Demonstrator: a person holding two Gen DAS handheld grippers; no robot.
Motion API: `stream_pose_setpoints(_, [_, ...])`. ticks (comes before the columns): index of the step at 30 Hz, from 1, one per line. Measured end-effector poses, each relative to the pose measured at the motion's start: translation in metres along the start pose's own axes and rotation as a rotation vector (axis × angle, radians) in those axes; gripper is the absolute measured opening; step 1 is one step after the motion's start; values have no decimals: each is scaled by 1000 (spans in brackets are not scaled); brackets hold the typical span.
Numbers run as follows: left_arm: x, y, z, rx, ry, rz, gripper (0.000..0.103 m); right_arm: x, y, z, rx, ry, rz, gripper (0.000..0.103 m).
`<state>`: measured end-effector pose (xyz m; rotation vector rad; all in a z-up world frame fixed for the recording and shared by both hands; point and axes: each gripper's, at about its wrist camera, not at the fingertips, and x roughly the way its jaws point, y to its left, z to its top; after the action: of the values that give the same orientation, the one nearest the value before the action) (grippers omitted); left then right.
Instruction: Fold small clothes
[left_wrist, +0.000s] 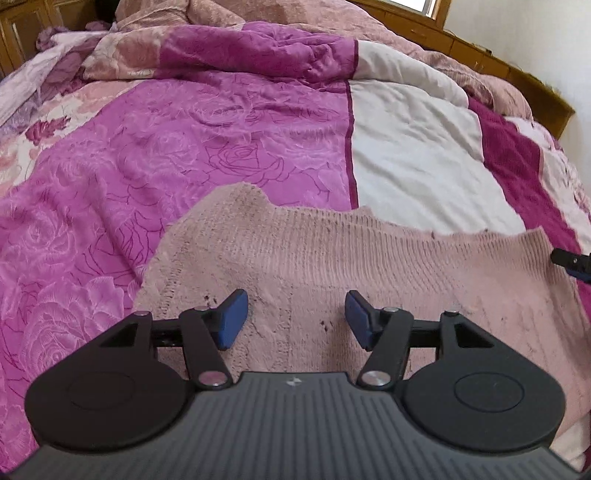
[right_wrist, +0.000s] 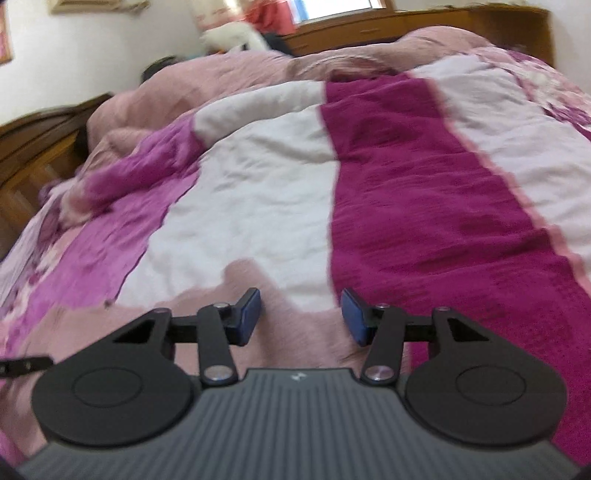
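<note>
The pink knit garment is spread on the bed beneath both parted, empty claws, left claw and right claw; matching edges should be pinched evenly.

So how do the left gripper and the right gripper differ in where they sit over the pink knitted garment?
The left gripper hovers over the middle of the pink knitted garment, knit all around it; the right gripper sits at the garment's edge, with the white and magenta quilt just ahead. The left view is sharp, the right blurred. Both are open, blue pads apart, nothing gripped.
</note>
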<state>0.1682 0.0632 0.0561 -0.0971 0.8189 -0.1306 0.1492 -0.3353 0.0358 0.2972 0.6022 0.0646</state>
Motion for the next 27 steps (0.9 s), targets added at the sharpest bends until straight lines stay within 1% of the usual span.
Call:
stream_pose_setpoints(1, [0,-1,0,8,2,1,66,0,5,-3,-26,6,15,49])
stream_pose_setpoints(2, [0,-1,-1,12,2,3,66,-1,10,-6,-51,9,19,41])
stream_pose_setpoints(3, [1,-1,-1,14,2,2,66,-2,15,-9,-73,7,17,38])
stream_pose_setpoints(5, [1,1,-1,11,6,-1,66,-6,24,-14,-107,4,34,26])
stream_pose_setpoints(7, [2,1,-1,11,5,-4,66,-13,31,-18,-131,-10,61,21])
stream_pose_setpoints(11, [3,2,-2,17,2,-5,66,-24,49,-27,-226,2,133,21])
stream_pose_setpoints(13, [3,1,-2,17,2,-5,66,-24,57,-31,-275,69,197,22])
stream_pose_setpoints(15, [3,1,-2,16,2,-5,66,-25,63,-34,-292,133,257,22])
stream_pose_setpoints(16, [3,1,-2,16,3,-6,66,-27,66,-35,-306,145,276,22])
stream_pose_setpoints(17, [3,1,-3,14,2,-7,66,-31,68,-35,-327,129,279,22])
stream_pose_setpoints(19, [4,2,-3,10,3,-9,66,-40,67,-28,-351,57,256,22])
stream_pose_setpoints(20, [4,2,-3,10,3,-10,66,-43,64,-22,-339,17,231,28])
stream_pose_setpoints(22, [5,3,-3,8,3,-11,66,-43,47,-8,-248,-53,171,30])
stream_pose_setpoints(25, [4,3,-3,10,4,-10,66,-27,9,15,-40,-79,83,31])
stream_pose_setpoints(26, [4,3,-3,9,3,-10,66,-21,-1,20,-5,-78,47,32])
stream_pose_setpoints(27, [5,3,-3,8,4,-10,66,-14,-8,24,-1,-69,-7,32])
